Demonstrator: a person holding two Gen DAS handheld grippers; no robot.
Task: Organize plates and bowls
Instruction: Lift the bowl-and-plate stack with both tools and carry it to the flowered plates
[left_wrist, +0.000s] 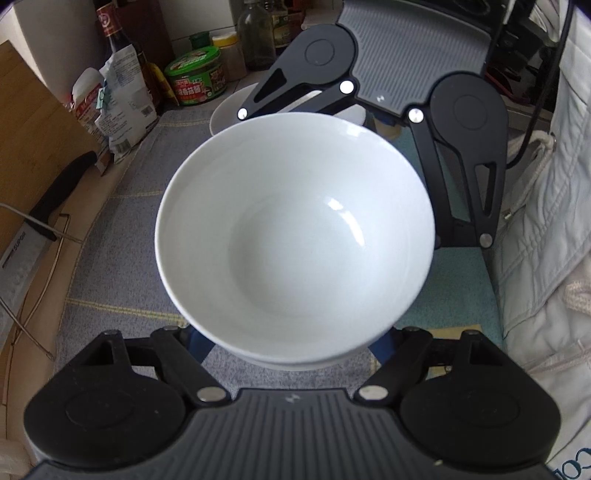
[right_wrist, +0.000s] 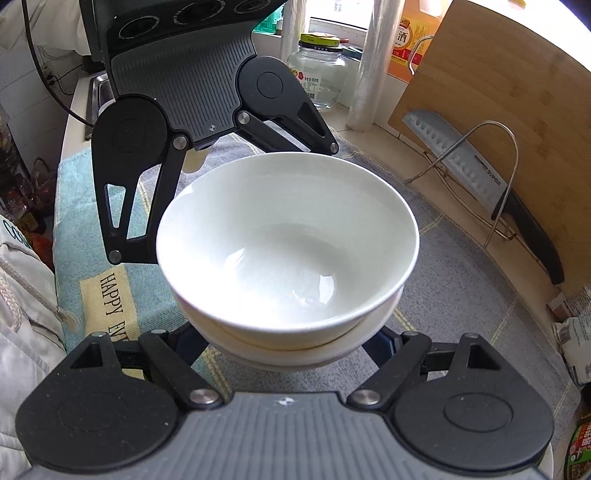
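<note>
I hold a stack of white bowls (left_wrist: 295, 236) between my two claws, one on each side, above the cloth-covered desk (left_wrist: 122, 266). The top bowl sits nested in a second one whose rim shows just beneath it, clearest in the right wrist view (right_wrist: 288, 236).

My left claw (left_wrist: 291, 354) reaches under the near side of the stack; its arms stand partly spread around the lower bowl, but the fingertips are hidden under the bowls, so I cannot tell whether the pads press on it. My right claw (right_wrist: 291, 350) is the same from the opposite side: arms partly spread, tips hidden below the stack. In each view the other claw shows across the bowls, meeting the far rim.

Behind the stack, in the left wrist view, a white plate (left_wrist: 229, 110) lies on the cloth near a green tub (left_wrist: 195, 77) and some bottles. A cleaver (right_wrist: 480, 177) leans in a wire rack against a wooden cutting board (right_wrist: 498, 81).
</note>
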